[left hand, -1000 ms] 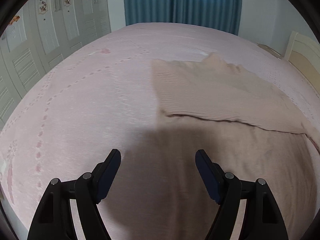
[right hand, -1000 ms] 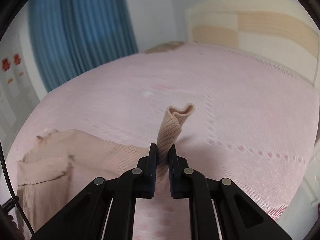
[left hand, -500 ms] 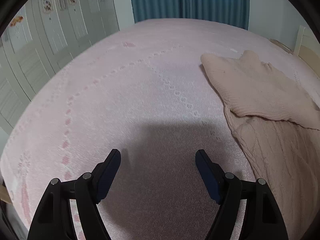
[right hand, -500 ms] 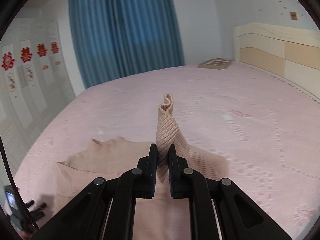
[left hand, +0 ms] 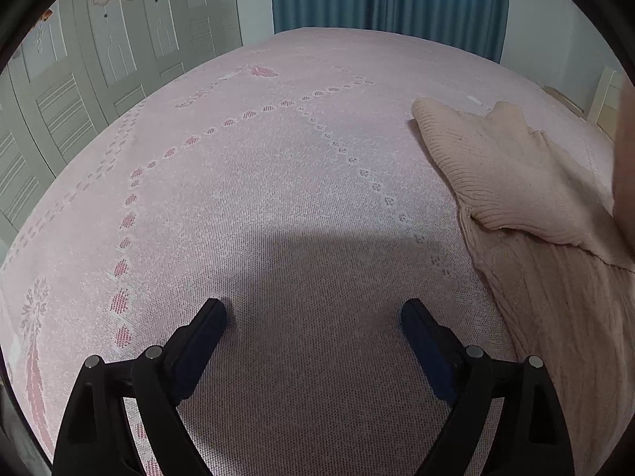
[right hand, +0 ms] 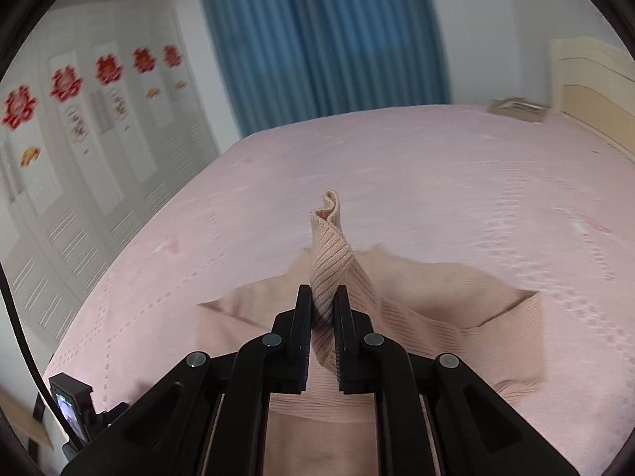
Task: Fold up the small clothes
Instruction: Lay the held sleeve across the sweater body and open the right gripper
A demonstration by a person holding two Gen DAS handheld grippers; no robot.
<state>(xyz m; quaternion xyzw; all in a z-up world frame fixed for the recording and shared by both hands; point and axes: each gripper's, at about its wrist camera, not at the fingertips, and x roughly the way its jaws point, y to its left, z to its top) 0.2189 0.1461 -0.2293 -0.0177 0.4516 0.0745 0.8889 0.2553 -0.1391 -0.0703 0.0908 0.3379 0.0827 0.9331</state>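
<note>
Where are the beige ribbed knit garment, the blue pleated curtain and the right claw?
Beige ribbed knit garment [right hand: 329, 254]: right wrist view, raised ribbed cuff.
Blue pleated curtain [right hand: 325, 35]: right wrist view, middle folds.
Right claw [right hand: 323, 301]: right wrist view, between fingertips, pinching the garment.

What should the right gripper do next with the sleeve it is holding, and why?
Probably carry the ribbed sleeve a little further across the peach sweater and lower it flat. The right gripper is shut on the sleeve, which stands up above the body. The left gripper is opening over bare bedspread, holding nothing.
</note>
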